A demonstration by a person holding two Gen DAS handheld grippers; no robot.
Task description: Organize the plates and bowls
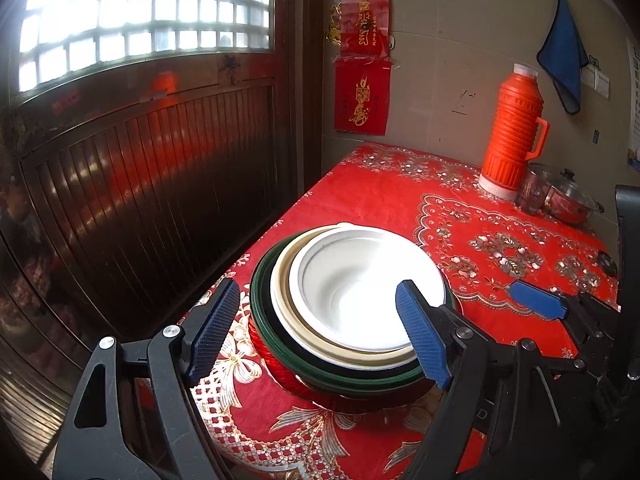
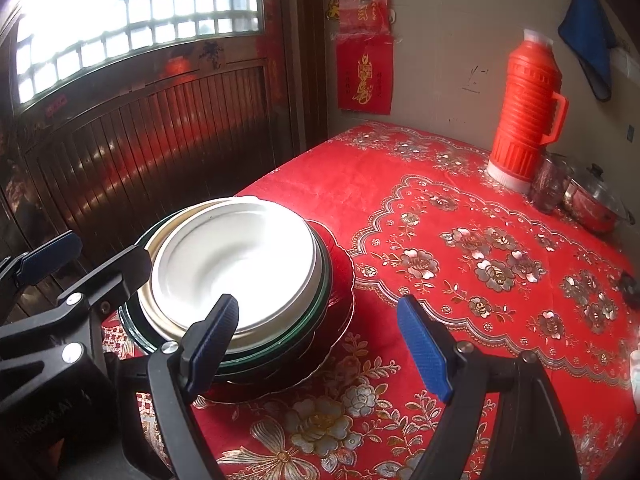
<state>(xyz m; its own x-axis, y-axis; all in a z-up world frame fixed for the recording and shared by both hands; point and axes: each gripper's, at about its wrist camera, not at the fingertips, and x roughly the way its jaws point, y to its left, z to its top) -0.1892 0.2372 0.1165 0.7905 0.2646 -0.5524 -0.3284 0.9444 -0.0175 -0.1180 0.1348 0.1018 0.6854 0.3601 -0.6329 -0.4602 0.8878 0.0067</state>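
A stack of dishes stands near the left edge of the red flowered tablecloth (image 1: 380,196). On top is a white bowl (image 1: 360,288) (image 2: 240,264), under it a cream plate (image 1: 280,292) and a dark green plate (image 1: 260,300), and at the bottom a red scalloped plate (image 2: 340,292). My left gripper (image 1: 318,300) is open, its blue pads either side of the stack's near rim without pressing on it. My right gripper (image 2: 318,308) is open over the cloth just right of the stack, with nothing between its fingers. One of its blue pads (image 1: 536,300) shows in the left wrist view.
At the back right stand an orange thermos (image 1: 512,132), a glass cup (image 1: 532,192) and a small red pot with a glass lid (image 1: 572,200). A blue cloth (image 1: 564,60) hangs on the wall. A dark wooden door (image 1: 160,184) runs along the table's left edge.
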